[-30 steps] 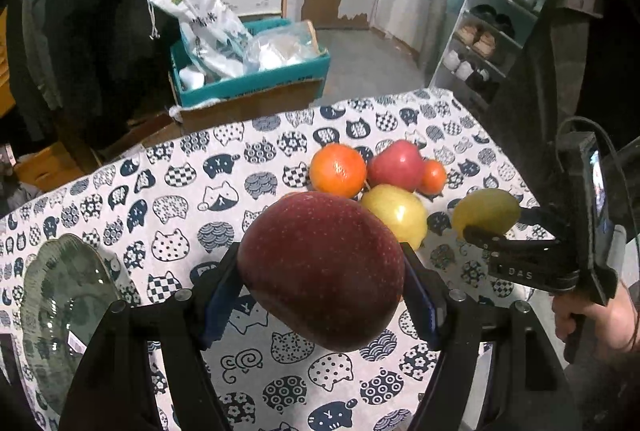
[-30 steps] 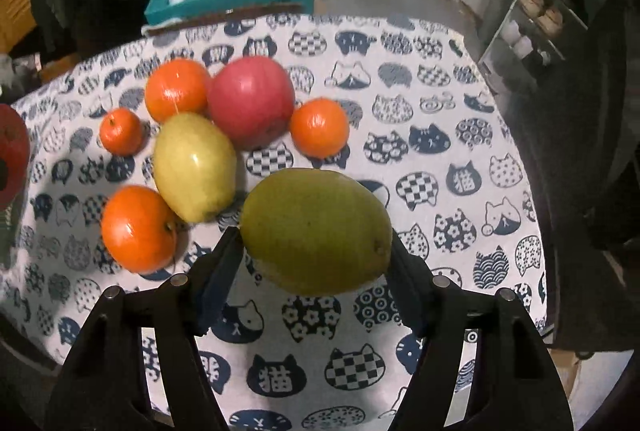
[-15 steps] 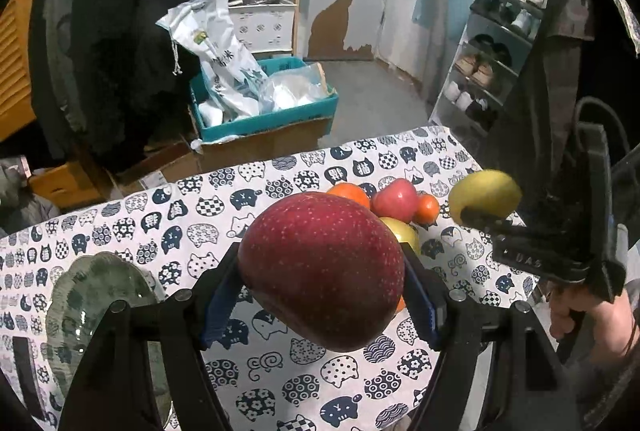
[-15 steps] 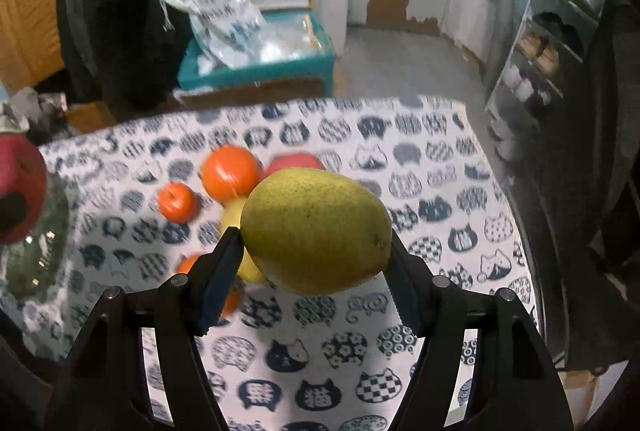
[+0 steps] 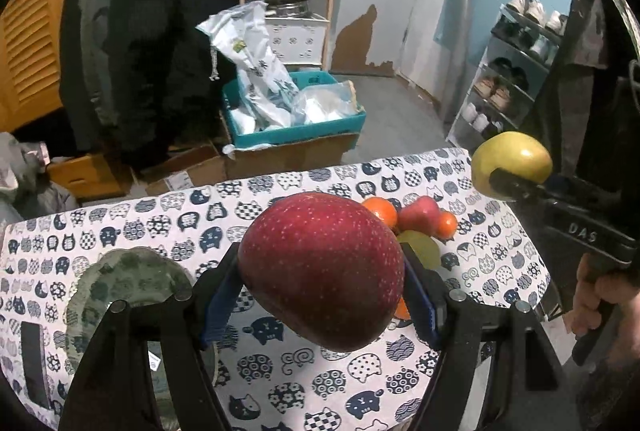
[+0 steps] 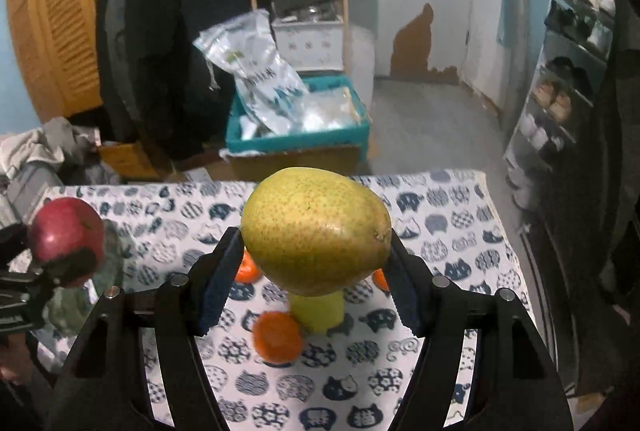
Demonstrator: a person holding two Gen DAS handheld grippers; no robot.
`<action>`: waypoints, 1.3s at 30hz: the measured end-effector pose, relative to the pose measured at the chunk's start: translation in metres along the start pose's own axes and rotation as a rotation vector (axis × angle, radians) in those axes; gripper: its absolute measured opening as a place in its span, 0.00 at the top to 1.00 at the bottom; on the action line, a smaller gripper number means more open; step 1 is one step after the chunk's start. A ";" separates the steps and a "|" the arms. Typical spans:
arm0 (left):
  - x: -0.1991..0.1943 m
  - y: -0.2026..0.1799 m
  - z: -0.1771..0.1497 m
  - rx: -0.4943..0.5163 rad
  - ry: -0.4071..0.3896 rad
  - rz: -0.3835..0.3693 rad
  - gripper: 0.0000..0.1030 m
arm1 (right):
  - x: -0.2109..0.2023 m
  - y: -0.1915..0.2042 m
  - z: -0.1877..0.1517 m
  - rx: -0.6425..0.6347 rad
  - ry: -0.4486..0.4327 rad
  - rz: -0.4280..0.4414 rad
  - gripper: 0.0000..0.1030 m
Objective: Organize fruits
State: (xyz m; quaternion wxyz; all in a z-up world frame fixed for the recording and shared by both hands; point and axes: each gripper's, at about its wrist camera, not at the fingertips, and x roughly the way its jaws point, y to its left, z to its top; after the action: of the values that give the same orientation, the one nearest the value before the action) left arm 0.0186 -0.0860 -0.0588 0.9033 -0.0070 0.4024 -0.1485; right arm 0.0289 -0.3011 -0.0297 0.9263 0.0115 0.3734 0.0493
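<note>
My left gripper [image 5: 320, 283] is shut on a dark red apple [image 5: 320, 267] and holds it high above the table; it also shows at the left of the right wrist view [image 6: 66, 237]. My right gripper [image 6: 316, 263] is shut on a yellow-green pear [image 6: 316, 231], also raised; it shows at the right of the left wrist view [image 5: 512, 163]. On the cat-print tablecloth [image 5: 168, 227] lie oranges [image 5: 382, 211], a red apple [image 5: 420, 213] and a second pear [image 5: 420, 251], partly hidden behind the held fruit. A green glass plate [image 5: 132, 283] lies at the left.
A dark flat object [image 5: 34, 359] lies at the table's left edge. Beyond the table stand a teal box of plastic bags [image 5: 296, 111], cardboard boxes, a wooden shelf and a shoe rack [image 5: 516, 71]. A hanging dark coat [image 5: 160, 31] is at the back left.
Both grippers have risen well above the table with their fruit, so the fruit pile looks smaller and lower. Both grips are unchanged.
</note>
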 end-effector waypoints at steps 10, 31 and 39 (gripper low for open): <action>-0.018 0.034 -0.002 -0.053 -0.029 0.047 0.27 | -0.006 0.043 0.024 -0.039 -0.048 0.074 0.33; -0.016 0.136 -0.041 -0.197 0.047 0.196 0.27 | 0.014 0.156 0.048 -0.147 -0.041 0.243 0.83; 0.044 0.209 -0.103 -0.396 0.307 0.238 0.27 | 0.090 0.181 0.001 -0.180 0.235 0.217 0.79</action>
State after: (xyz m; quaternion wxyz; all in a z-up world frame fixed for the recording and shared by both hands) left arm 0.0260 0.1125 -0.1879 0.8239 -0.1137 0.5537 0.0409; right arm 0.0787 -0.1116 -0.0801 0.8628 -0.0369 0.4697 0.1834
